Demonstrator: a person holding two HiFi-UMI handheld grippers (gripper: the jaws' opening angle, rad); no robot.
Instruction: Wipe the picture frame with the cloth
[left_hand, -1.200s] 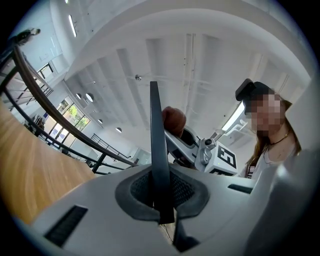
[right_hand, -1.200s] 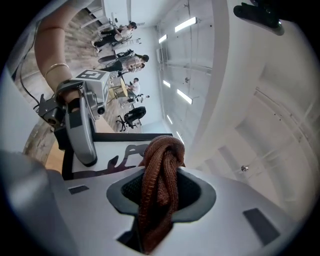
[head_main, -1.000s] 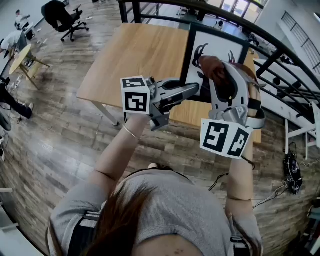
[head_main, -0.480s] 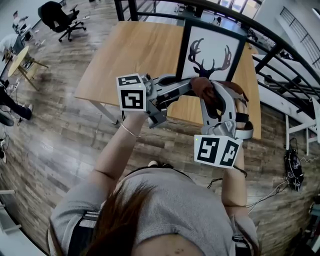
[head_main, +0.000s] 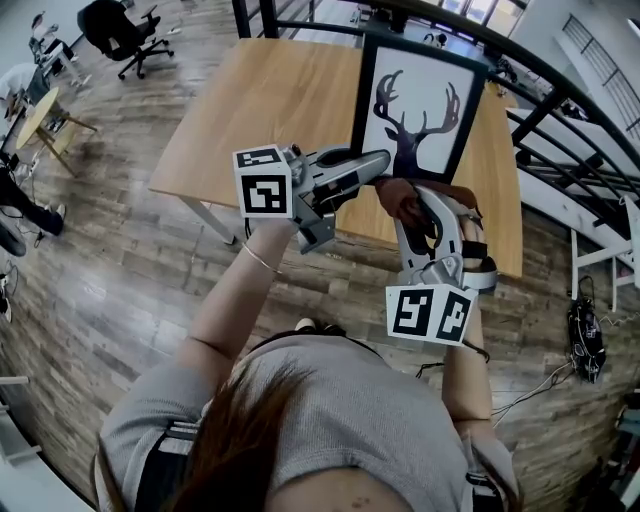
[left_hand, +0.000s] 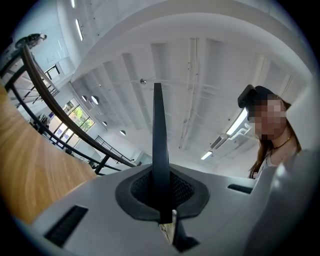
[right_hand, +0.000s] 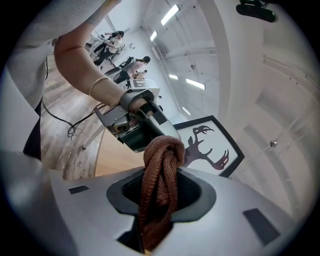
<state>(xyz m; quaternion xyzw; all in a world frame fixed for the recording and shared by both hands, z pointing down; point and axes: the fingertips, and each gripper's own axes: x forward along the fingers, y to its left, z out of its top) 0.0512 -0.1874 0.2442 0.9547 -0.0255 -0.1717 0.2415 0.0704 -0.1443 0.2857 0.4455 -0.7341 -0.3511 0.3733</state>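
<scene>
Wooden table (head_main: 270, 110); on its far right part, picture frame (head_main: 415, 105) with deer print. Likely stiff, light, glass-fronted: best steadied by black border. Left gripper (head_main: 385, 159) closed, empty. Right gripper (head_main: 408, 200) clamped on soft, limp brown cloth (right_hand: 160, 175), near frame's lower edge.

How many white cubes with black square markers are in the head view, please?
2. One white marker cube on the left gripper; the other cube on the right gripper, lower right. None seems hidden.
</scene>
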